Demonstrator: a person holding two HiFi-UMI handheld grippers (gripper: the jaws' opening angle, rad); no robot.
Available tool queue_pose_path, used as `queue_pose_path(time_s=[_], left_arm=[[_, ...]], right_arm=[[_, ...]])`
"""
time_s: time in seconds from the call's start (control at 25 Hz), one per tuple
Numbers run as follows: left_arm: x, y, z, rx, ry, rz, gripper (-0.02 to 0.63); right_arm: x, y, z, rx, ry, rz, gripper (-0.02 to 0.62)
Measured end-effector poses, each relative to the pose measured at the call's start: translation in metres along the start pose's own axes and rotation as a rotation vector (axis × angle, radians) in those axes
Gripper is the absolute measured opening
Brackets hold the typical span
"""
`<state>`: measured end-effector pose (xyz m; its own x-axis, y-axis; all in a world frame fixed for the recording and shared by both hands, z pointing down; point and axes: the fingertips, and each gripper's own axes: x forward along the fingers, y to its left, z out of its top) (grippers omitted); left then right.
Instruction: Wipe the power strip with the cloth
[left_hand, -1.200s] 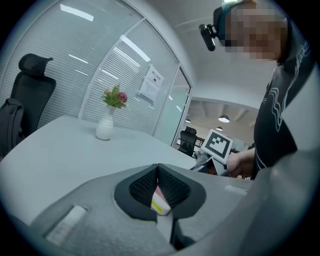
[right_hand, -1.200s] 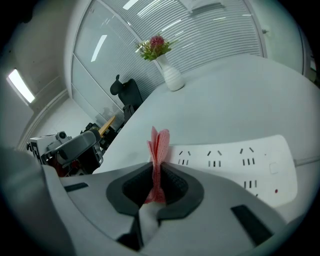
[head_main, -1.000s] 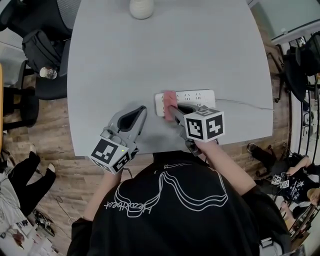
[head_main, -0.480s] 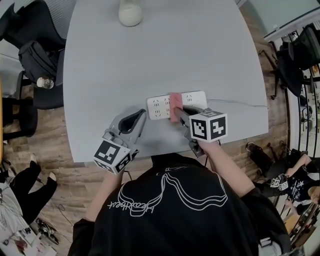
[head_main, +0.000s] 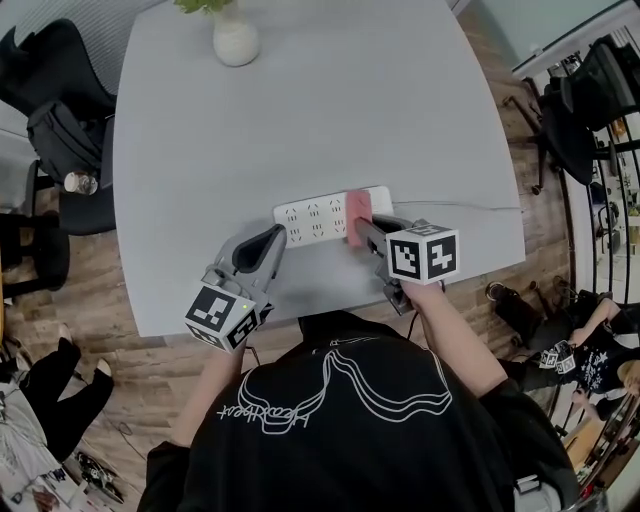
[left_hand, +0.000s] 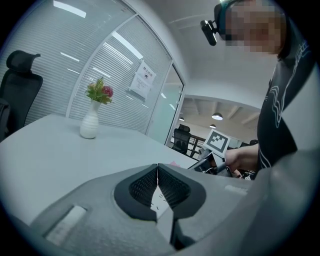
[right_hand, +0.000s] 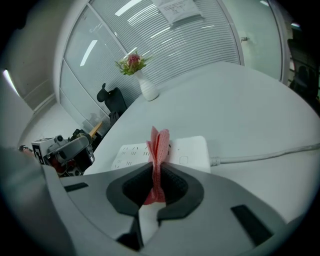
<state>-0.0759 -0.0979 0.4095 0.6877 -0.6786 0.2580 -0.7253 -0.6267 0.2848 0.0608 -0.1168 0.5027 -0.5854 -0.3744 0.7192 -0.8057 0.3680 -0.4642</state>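
A white power strip (head_main: 312, 217) lies on the grey table (head_main: 300, 120) near its front edge, its cable (head_main: 460, 207) running off to the right. My right gripper (head_main: 362, 222) is shut on a folded pink cloth (head_main: 358, 213), which rests on the strip's right part. In the right gripper view the cloth (right_hand: 158, 150) stands up between the jaws over the strip (right_hand: 175, 151). My left gripper (head_main: 268, 240) sits just short of the strip's left end, jaws shut with nothing between them; in its own view the left gripper (left_hand: 158, 170) meets at the tips.
A white vase (head_main: 236, 40) with a plant stands at the table's far side, also seen as the vase (left_hand: 90, 123) and the vase (right_hand: 148, 90). Office chairs (head_main: 60, 120) and a bag stand left of the table; more chairs (head_main: 590, 100) are to the right.
The right gripper has slid the pink cloth rightward along the power strip, from its left end to its right part. The left gripper has kept its place near the strip's left end.
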Motion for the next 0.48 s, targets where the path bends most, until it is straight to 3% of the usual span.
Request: queue_pose_path(time_s=[0.48], left_arm=[[0.028,-0.019,0.004,0.009,0.003,-0.042,0.012]], right_arm=[[-0.032,-0.056,0.002,0.061,-0.037,-0.088,0.041]])
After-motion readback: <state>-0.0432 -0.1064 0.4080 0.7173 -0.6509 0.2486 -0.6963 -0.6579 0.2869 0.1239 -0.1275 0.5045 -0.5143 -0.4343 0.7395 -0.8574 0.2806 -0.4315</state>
